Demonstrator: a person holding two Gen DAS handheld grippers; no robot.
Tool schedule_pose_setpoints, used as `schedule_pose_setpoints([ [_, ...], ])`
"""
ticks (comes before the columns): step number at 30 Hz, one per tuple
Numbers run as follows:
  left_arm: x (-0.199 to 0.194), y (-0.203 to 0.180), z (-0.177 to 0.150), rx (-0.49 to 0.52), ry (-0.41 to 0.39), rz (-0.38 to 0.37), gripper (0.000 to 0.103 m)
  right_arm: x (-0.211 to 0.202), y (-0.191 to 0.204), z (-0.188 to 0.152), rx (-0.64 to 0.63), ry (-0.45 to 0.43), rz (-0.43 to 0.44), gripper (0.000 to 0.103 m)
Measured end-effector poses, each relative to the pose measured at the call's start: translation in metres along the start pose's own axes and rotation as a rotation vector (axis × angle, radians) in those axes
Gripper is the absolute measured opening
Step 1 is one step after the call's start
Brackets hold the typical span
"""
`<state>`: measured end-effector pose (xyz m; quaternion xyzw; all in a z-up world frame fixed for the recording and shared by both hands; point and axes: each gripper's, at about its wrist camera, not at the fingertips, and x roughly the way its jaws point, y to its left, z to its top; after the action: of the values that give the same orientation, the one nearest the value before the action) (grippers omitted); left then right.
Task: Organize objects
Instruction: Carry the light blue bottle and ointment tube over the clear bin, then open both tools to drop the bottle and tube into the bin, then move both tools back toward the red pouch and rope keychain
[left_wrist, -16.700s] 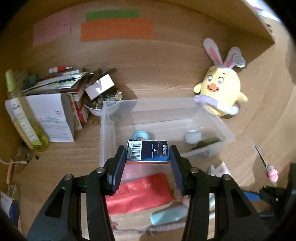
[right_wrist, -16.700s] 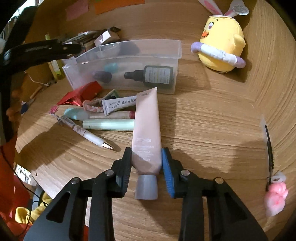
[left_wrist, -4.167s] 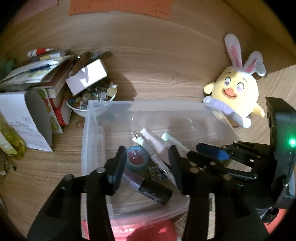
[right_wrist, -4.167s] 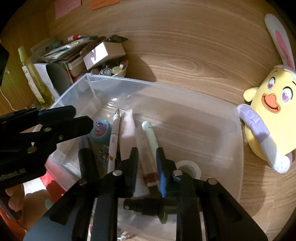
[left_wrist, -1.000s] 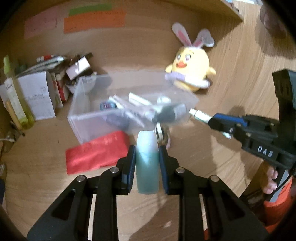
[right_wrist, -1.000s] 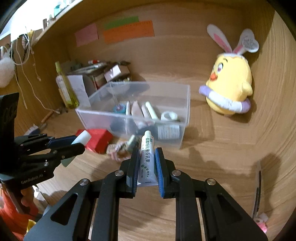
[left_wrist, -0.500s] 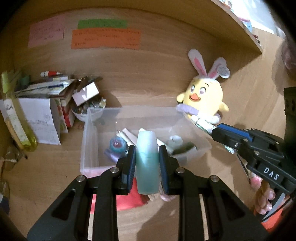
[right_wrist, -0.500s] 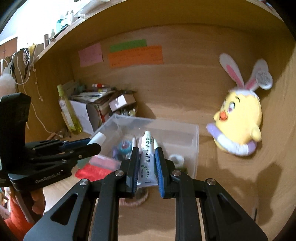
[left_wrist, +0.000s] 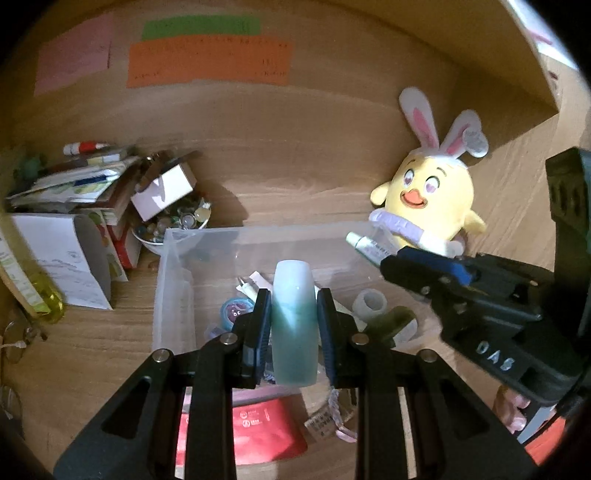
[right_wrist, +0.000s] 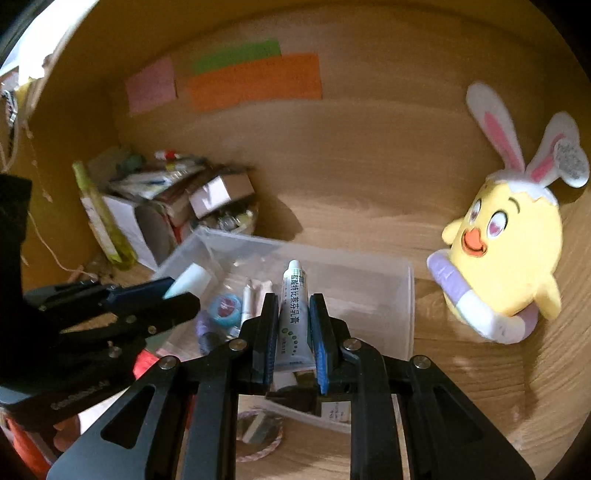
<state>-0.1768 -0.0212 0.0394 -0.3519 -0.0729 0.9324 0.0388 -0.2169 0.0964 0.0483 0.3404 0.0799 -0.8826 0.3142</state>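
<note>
My left gripper (left_wrist: 293, 310) is shut on a pale teal tube (left_wrist: 294, 321) and holds it over the clear plastic bin (left_wrist: 173, 266). My right gripper (right_wrist: 293, 314) is shut on a small white ointment tube (right_wrist: 292, 317) with green print, also above the bin (right_wrist: 402, 295). The right gripper shows in the left wrist view (left_wrist: 391, 264) at the bin's right side; the left gripper shows in the right wrist view (right_wrist: 184, 291) at the bin's left. Inside the bin lie a round blue tin (left_wrist: 236, 312), pens and tubes (right_wrist: 249, 295), a tape roll (left_wrist: 369, 302) and a dark bottle (left_wrist: 391, 323).
A yellow chick plush (left_wrist: 428, 199) with rabbit ears sits right of the bin. A bowl of small items (left_wrist: 173, 225), a white box (left_wrist: 162, 192), books, and a yellow-green bottle (right_wrist: 103, 221) crowd the back left. A red packet (left_wrist: 258, 432) and braided cord (left_wrist: 332, 406) lie in front of the bin.
Both grippers have moved forward and closer over the bin with their tubes still held. The bin and the plush now look larger and nearer.
</note>
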Motion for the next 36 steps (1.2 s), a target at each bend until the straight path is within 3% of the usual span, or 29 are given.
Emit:
schedule_pose_setpoints([
  [12,0.052,0.006,-0.008,-0.018,0.129,0.005,0.024,0.046,-0.008,-0.018,-0.015,0.097,-0.069,0.016],
  [21,0.048,0.008,-0.010,-0.021,0.154,-0.024,0.025,0.051,-0.006,-0.026,-0.037,0.145,-0.094,0.016],
  [23,0.041,0.010,-0.011,-0.020,0.143,-0.022,0.027,0.046,-0.008,-0.026,-0.031,0.146,-0.086,0.024],
  [26,0.023,0.010,-0.014,-0.003,0.106,-0.007,0.039,0.036,-0.010,-0.027,-0.021,0.131,-0.074,0.033],
  [33,-0.016,0.018,-0.025,0.022,0.053,0.010,0.063,0.003,-0.008,-0.032,-0.022,0.086,-0.021,0.038],
  [36,-0.027,0.024,-0.037,0.028,0.053,0.025,0.068,-0.011,-0.004,-0.038,-0.032,0.066,-0.002,0.041],
])
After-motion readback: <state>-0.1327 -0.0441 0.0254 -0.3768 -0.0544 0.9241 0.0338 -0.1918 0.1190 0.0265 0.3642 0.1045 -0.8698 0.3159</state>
